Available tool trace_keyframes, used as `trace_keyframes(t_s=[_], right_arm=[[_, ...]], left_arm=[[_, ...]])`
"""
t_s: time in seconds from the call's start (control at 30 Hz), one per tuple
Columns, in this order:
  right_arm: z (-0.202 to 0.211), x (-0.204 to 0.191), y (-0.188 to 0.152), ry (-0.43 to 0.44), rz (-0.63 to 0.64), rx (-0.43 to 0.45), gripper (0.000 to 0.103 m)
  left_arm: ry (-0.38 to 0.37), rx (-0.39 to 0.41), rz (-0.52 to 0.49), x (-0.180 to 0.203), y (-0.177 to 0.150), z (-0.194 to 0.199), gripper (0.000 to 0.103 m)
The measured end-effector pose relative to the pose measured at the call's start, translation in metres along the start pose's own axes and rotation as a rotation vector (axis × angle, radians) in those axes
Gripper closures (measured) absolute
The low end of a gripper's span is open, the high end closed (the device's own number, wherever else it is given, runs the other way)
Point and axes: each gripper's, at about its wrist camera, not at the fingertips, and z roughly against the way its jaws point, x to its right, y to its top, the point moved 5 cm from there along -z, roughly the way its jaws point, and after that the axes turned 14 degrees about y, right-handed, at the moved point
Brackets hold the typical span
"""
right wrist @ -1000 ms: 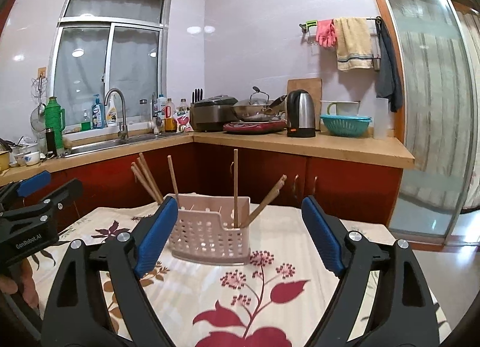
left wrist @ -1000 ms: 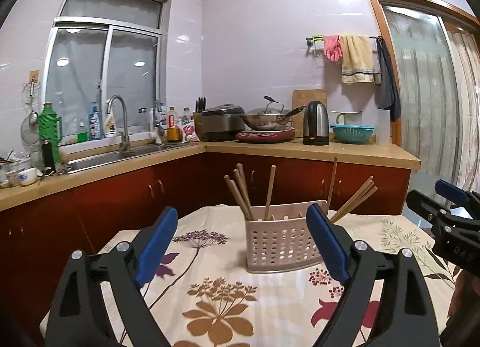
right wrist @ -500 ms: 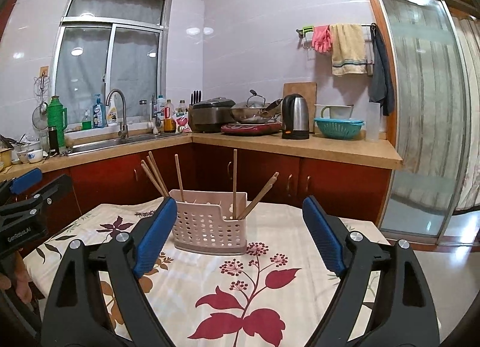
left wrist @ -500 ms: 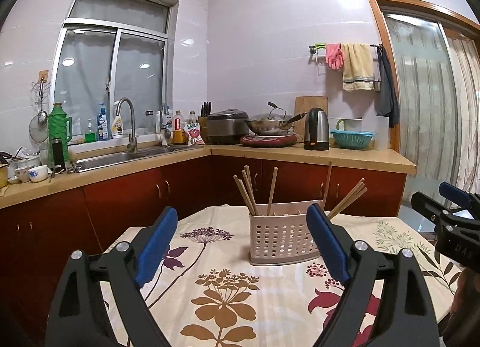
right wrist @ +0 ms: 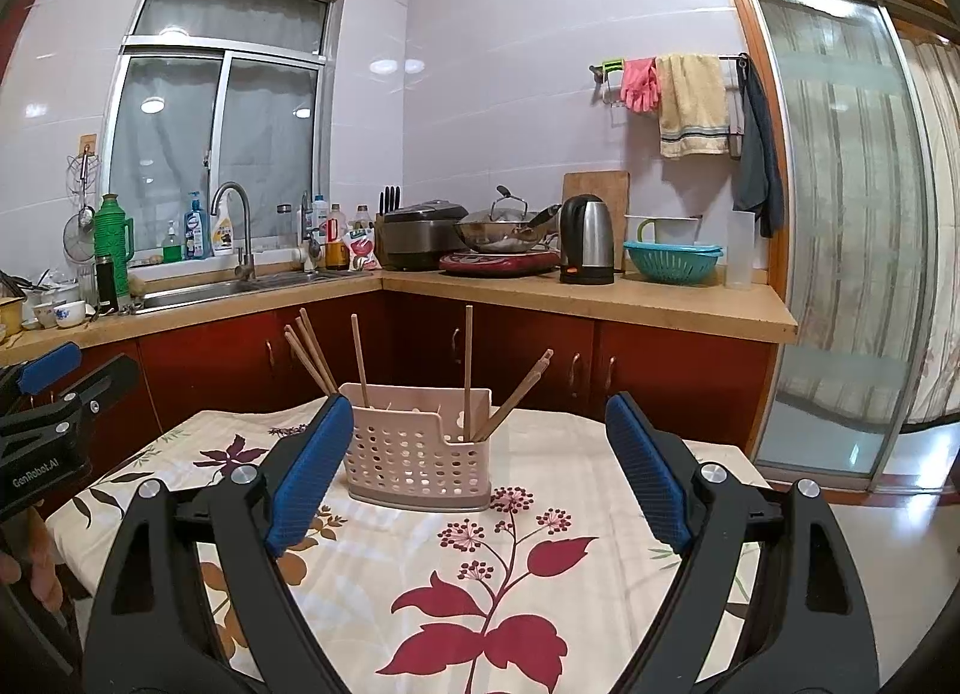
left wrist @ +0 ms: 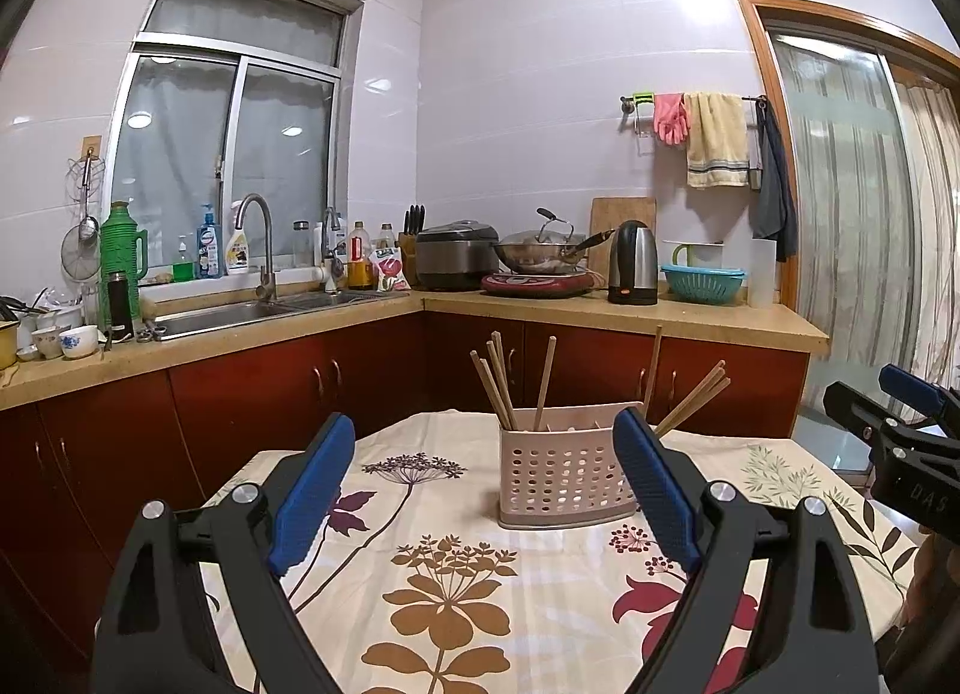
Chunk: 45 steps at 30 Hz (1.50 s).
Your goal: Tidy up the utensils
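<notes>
left wrist: low, faces counter corner | right wrist: same, from further right | shared: basket [left wrist: 567,478] [right wrist: 420,457], probably mid-table

Chopsticks [left wrist: 499,388] in caddy [left wrist: 564,472] on table [left wrist: 420,592]; counter [left wrist: 600,313] behind, sink [left wrist: 240,313] left.

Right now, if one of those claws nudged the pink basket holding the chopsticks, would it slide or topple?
The pink basket looks like thin perforated plastic, so probably light and easy to slide on the tablecloth. The chopsticks stand tall and lean outward, so a high push might tip it. They would likely rattle and shift.
</notes>
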Motion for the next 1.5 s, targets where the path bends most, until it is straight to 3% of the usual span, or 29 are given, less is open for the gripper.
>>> trace_keyframes(t_s=[1.07,1.5], right_arm=[[0.0024,-0.0015,0.0014,0.000,0.001,0.002,0.019],[0.0052,-0.0027,0.0005,0.002,0.001,-0.005,0.019]], left_arm=[[0.002,-0.001,0.004,-0.0037,0.0019,0.0038,0.017],[0.025,-0.026,0.031,-0.0070,0.0052,-0.0030,0.010]])
